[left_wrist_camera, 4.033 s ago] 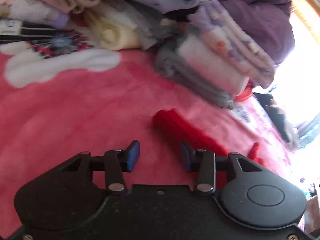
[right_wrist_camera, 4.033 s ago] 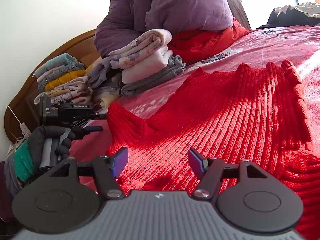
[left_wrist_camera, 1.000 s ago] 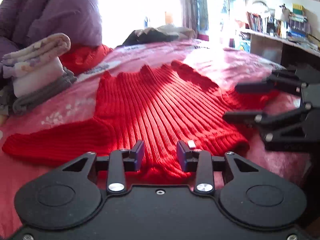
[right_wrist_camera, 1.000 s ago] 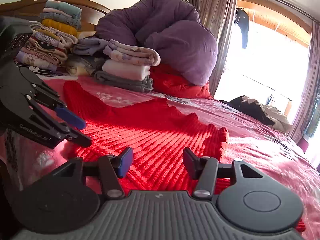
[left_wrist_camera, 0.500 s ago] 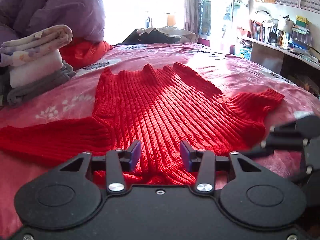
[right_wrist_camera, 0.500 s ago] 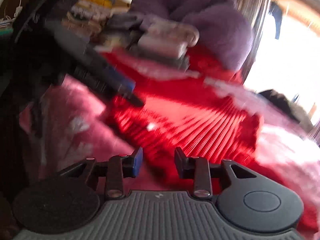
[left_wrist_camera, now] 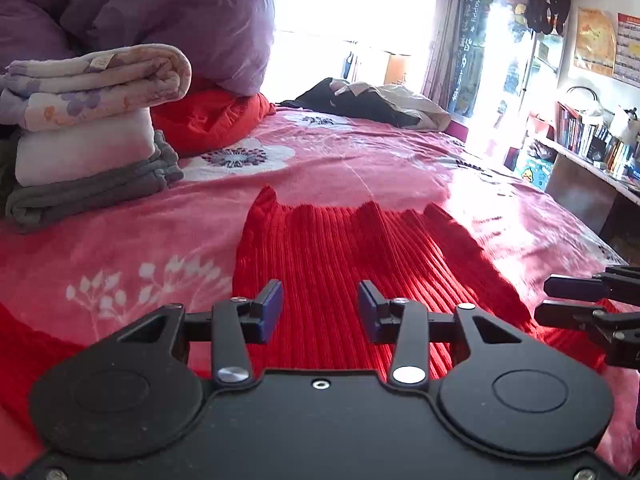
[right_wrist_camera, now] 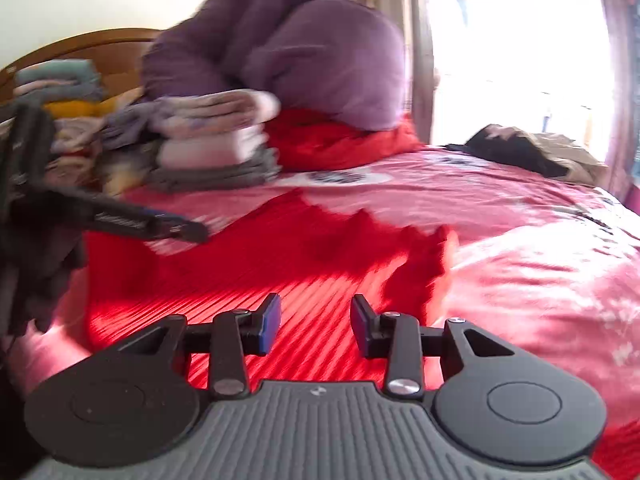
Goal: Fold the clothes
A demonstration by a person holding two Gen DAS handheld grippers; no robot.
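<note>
Room: a sunlit bedroom with a bright window (left_wrist_camera: 352, 8) behind the bed and a shelf of books (left_wrist_camera: 592, 140) along the right wall.
Bed: a pink floral bedspread (left_wrist_camera: 120, 240) covers the whole surface; a wooden headboard (right_wrist_camera: 80, 46) shows in the right wrist view.
Sweater: a red ribbed knit sweater (left_wrist_camera: 340, 248) lies spread flat on the bedspread, directly beneath and ahead of both claws, its jagged far edge pointing toward the window.
Left claw (left_wrist_camera: 319, 312): hovers low over the near part of the sweater, its blue-padded fingers parted with nothing between them.
Right claw (right_wrist_camera: 314, 322): also sits above the sweater near its right edge, fingers apart and empty; this view is blurred.
Claws relative to each other: each appears at the edge of the other's view, side by side over the garment.
Folded pile: a floral blanket, a white piece and a grey piece form a stack of folded laundry (left_wrist_camera: 88, 132) on the bed's left side, apart from the sweater.
Bedding: a purple duvet (left_wrist_camera: 160, 12) is bundled behind the stack, resting on a red quilt (left_wrist_camera: 208, 120).
Far end: dark clothing (left_wrist_camera: 360, 102) lies heaped near the window.
</note>
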